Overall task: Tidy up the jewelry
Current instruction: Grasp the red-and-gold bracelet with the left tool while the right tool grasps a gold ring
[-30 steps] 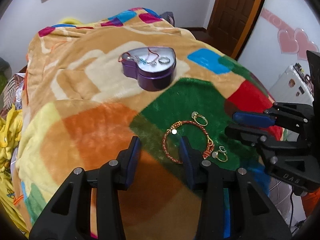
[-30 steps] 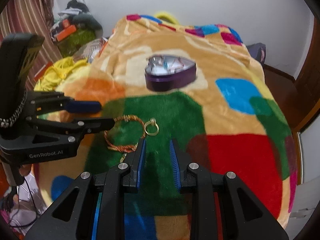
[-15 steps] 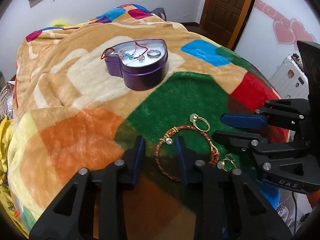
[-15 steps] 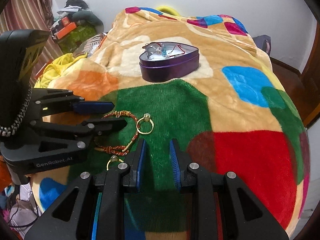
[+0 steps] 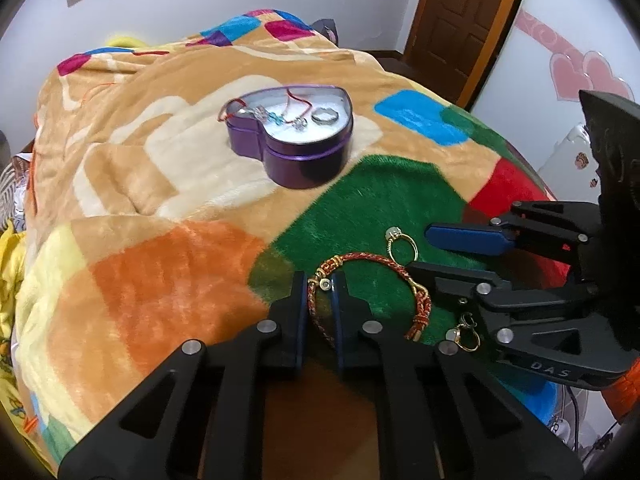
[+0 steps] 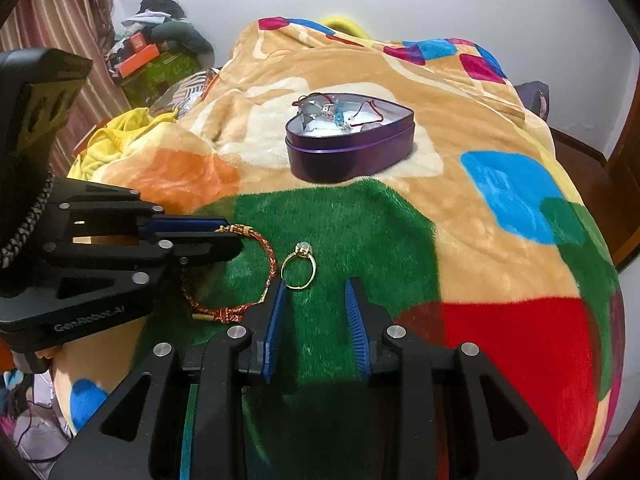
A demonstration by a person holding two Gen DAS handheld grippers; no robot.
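Bracelet (image 5: 420,304), the red and gold braided one, lies on the green patch of the fleece blanket (image 5: 160,184) on the bed, and the left tongs (image 5: 318,300) have just been closing on its cord end, blue pads squeezing the cord on both sides. Right tongs (image 6: 314,312) have just been opening a bit and stand parted over bare green fleece with nothing between them. A gold ring (image 6: 299,271) with a pale stone lies flat at about 11 o'clock off their tips, just beside the bracelet. There's also a small gold earring (image 5: 464,332) near the bracelet's other end. Up at 12 o'clock, well apart, sits the open purple heart-shaped tin (image 6: 348,148) with a silver ring and a red-string piece inside.
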